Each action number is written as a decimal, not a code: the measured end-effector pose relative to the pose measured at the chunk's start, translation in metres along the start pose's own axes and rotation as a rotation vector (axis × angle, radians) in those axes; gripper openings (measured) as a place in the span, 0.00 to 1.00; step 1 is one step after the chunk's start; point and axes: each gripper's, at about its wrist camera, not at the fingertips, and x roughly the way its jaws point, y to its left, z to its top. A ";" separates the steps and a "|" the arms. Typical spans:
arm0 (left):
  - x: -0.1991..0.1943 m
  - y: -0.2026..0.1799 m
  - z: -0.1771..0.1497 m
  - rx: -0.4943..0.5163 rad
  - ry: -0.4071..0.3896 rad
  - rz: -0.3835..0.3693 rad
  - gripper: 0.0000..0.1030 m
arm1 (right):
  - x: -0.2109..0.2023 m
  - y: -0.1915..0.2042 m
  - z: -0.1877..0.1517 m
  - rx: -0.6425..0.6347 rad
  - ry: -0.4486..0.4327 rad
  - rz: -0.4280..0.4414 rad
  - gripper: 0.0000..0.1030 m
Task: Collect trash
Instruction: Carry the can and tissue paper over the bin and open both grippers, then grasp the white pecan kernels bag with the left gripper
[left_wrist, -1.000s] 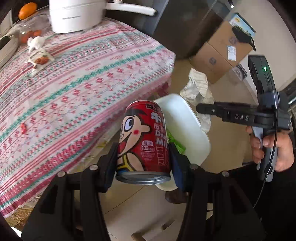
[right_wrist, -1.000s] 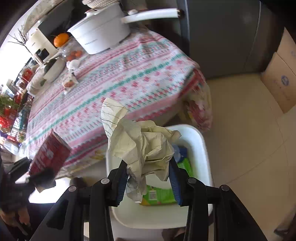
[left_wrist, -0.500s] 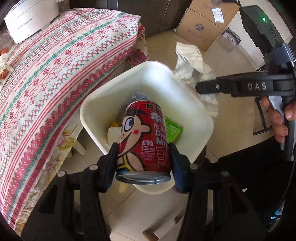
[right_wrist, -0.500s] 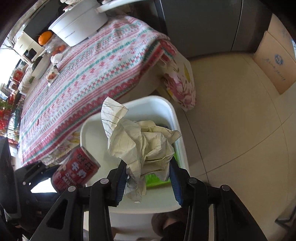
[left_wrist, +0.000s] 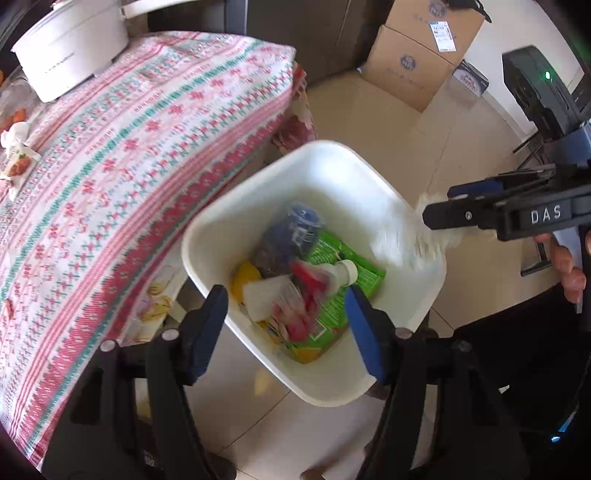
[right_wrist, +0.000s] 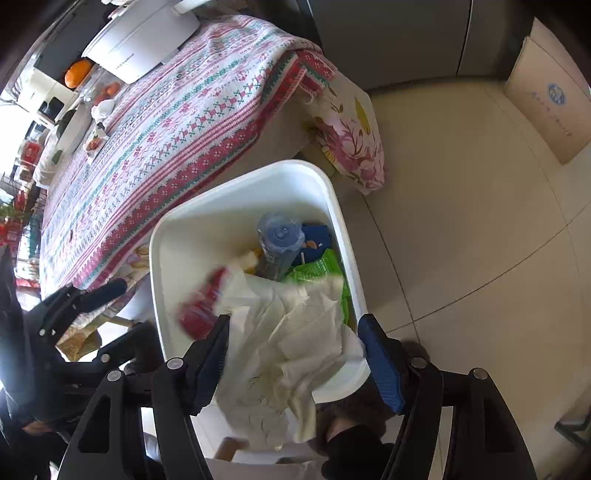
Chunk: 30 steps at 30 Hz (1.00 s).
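A white trash bin (left_wrist: 334, 157) stands on the floor beside the table; it also shows in the right wrist view (right_wrist: 236, 188). My left gripper (left_wrist: 286, 314) is open above it. The red can (left_wrist: 308, 291), blurred, is loose inside the bin among green packaging and a blue-capped bottle (left_wrist: 295, 229); it also shows in the right wrist view (right_wrist: 201, 306). My right gripper (right_wrist: 293, 345) is open over the bin's near rim. The crumpled paper (right_wrist: 291, 343), blurred, hangs loose between its fingers, partly over the rim. In the left wrist view the right gripper (left_wrist: 439, 210) is at the bin's right edge.
A table with a pink, red and green patterned cloth (left_wrist: 122, 147) stands left of the bin. On it are a white pot (left_wrist: 70, 44) and small scraps (left_wrist: 16, 162). Cardboard boxes (left_wrist: 417, 55) stand on the tiled floor behind. A floral cloth (right_wrist: 351, 136) hangs at the table corner.
Both grippers have opened. The red can has dropped from my left gripper into the bin. The crumpled paper has come free of my right gripper and is falling toward the bin.
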 end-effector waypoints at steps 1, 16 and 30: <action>-0.004 0.003 0.001 -0.006 -0.011 0.008 0.69 | -0.001 0.001 0.000 -0.005 -0.005 -0.003 0.69; -0.045 0.080 0.001 -0.185 -0.115 0.097 0.80 | -0.009 0.033 0.016 -0.047 -0.055 -0.046 0.73; -0.058 0.186 -0.007 -0.399 -0.146 0.258 0.85 | -0.014 0.109 0.052 -0.152 -0.120 -0.062 0.76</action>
